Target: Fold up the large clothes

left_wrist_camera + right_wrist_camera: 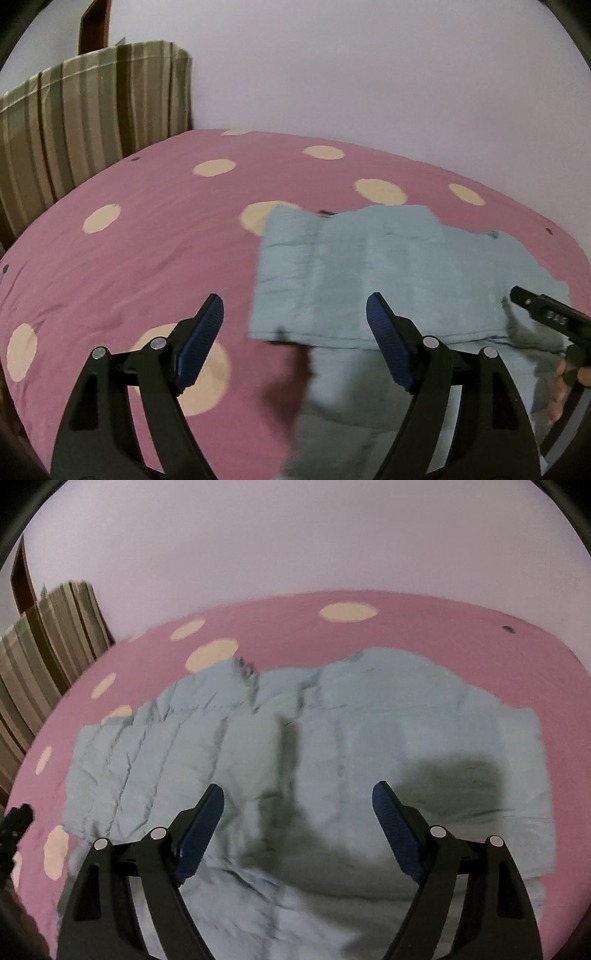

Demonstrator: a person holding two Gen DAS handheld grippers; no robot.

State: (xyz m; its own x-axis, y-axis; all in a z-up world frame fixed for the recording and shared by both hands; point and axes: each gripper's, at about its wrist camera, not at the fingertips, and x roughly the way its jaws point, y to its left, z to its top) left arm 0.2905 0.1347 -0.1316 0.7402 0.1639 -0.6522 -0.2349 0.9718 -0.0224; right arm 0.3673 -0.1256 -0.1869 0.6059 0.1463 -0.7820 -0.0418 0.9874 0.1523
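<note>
While tilted downward, both hand-held grippers (pixel 294 317) (pixel 297 806) hover agape over jacket (pixel 332 746).

The bed (pixel 147 229) wears a pink cover with cream dots. A pale blue quilted jacket (pixel 332 746) lies flat on it, toward four o'clock from the bed's middle, one part folded over the body.

The place is judged to be a bedroom in a home. A bed (pixel 129 236) is covered by a pink sheet with cream dots. A striped fabric headboard (pixel 88 110) stands at its end. A plain pale wall (pixel 369 66) is seen behind it.
</note>
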